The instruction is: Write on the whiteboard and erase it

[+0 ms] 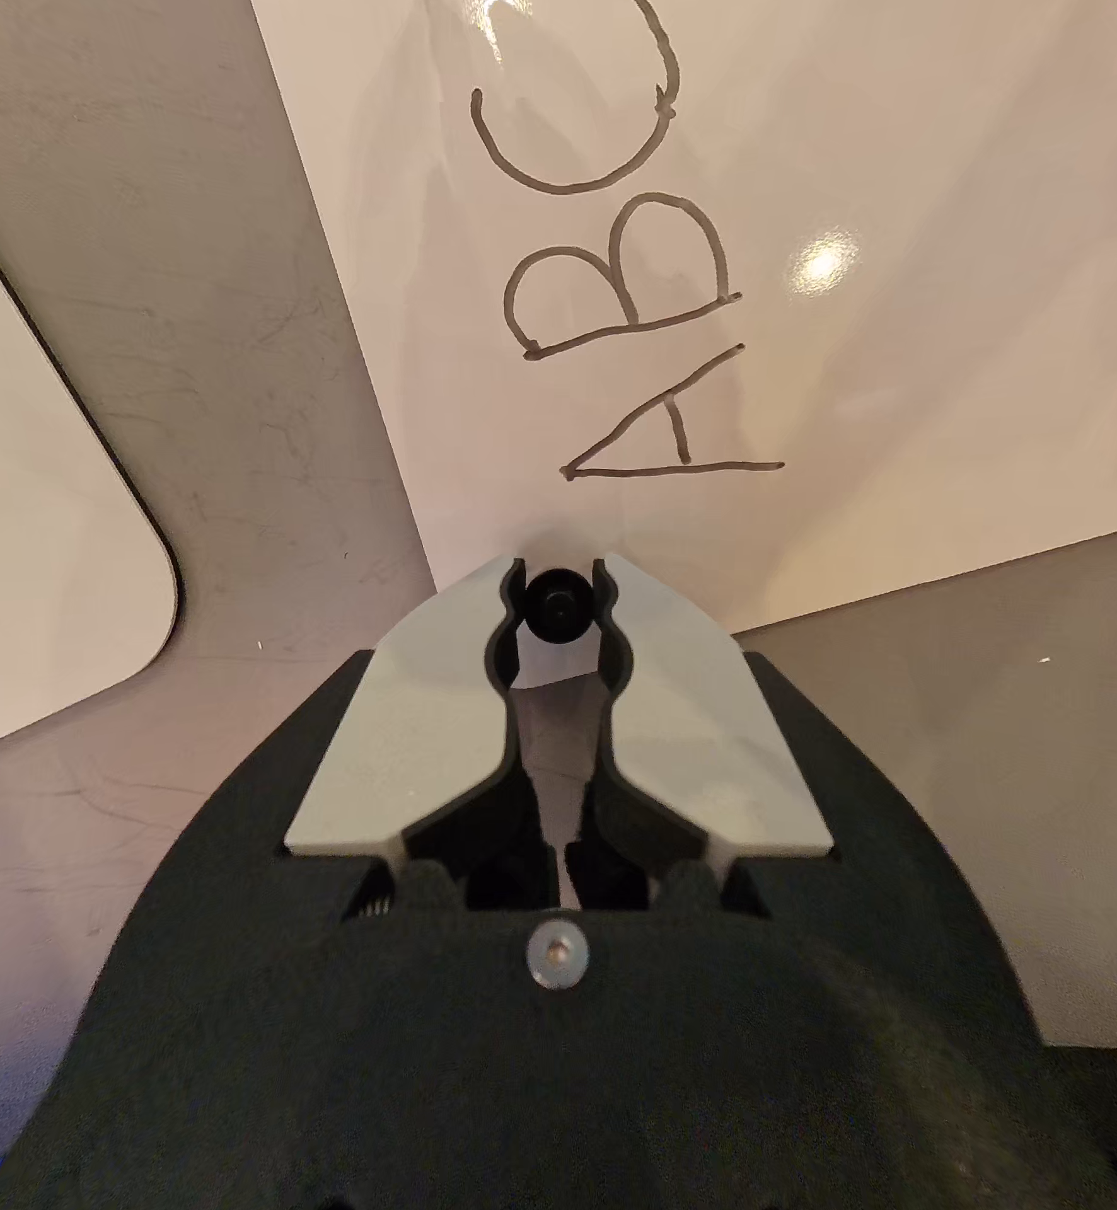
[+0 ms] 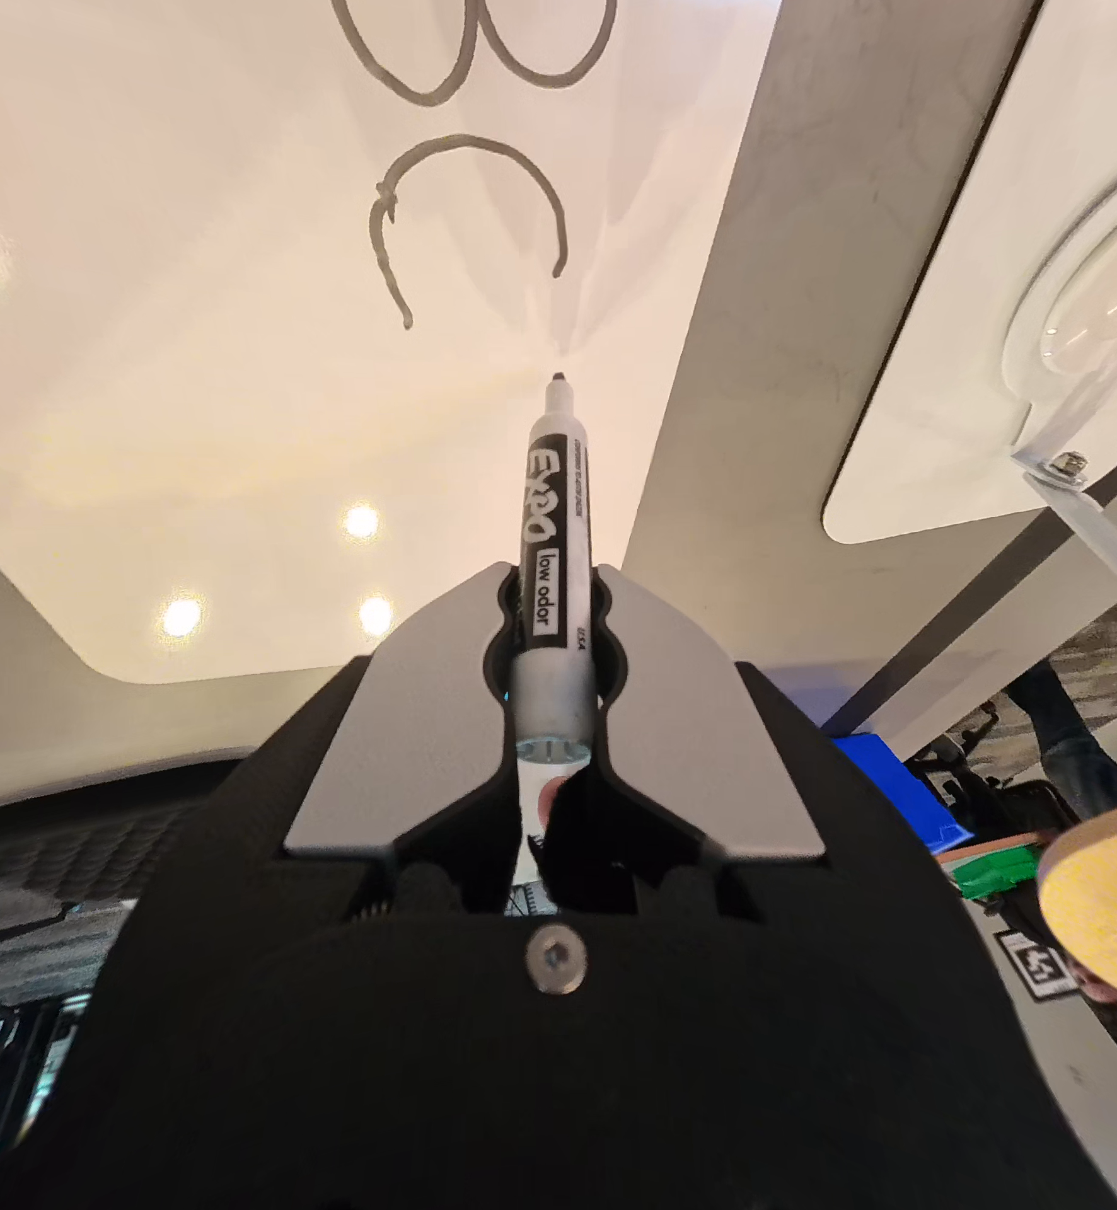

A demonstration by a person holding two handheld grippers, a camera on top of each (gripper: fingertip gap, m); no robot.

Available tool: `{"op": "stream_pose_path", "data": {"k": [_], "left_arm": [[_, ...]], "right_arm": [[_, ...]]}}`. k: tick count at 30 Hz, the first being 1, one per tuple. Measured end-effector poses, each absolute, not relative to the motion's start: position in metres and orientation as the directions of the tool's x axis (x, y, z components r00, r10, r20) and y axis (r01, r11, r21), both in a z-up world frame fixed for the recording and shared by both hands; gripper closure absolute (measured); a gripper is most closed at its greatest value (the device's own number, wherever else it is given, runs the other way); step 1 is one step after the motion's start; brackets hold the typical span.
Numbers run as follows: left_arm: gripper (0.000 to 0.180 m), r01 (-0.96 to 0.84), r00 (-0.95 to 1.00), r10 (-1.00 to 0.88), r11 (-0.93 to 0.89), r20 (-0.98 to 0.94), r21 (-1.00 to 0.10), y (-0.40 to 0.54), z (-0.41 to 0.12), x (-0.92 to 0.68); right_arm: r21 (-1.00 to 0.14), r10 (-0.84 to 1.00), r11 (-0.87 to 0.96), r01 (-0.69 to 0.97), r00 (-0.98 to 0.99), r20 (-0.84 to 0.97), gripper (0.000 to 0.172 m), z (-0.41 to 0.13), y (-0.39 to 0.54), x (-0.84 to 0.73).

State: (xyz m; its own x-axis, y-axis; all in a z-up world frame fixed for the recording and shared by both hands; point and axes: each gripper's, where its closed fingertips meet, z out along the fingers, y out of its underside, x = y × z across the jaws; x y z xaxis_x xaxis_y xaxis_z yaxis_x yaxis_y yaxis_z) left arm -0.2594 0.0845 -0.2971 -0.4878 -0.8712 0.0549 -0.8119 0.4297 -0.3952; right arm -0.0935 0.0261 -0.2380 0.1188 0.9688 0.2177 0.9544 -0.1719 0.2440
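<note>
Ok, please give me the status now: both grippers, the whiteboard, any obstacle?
Right gripper clamps uncapped marker, tip just off whiteboard. Left gripper clamps black cap. Writing not yet erased. No obstacle.

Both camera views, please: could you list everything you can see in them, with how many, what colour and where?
Whiteboard: one, glossy white, lying ahead of both claws, with dark handwritten marks on it.
Marker pen: one, white barrel with black label, uncapped, tip close to the board, in the right claw.
Black cap: one, round, seen end-on, in the left claw.
Grey surface: around the board.
Second white panel: one, black-edged, at the far left in the left view.
Clear dome: one, right edge of the right view.
Clutter: blue and green items, lower right.
Left claw: grey fingers, black pads pressing the cap.
Right claw: same build, clamped on the pen.
</note>
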Motion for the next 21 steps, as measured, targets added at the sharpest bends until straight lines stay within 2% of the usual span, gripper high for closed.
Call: {"op": "stream_pose_path", "data": {"k": [21], "left_arm": [[0.16,-0.812,-0.488,-0.871,0.428,0.059,-0.398,0.084,-0.297,-0.259]], "right_arm": [[0.277,0.979,-0.146,0.95,0.098,0.18,0.15,-0.243,0.009,-0.095]]}}
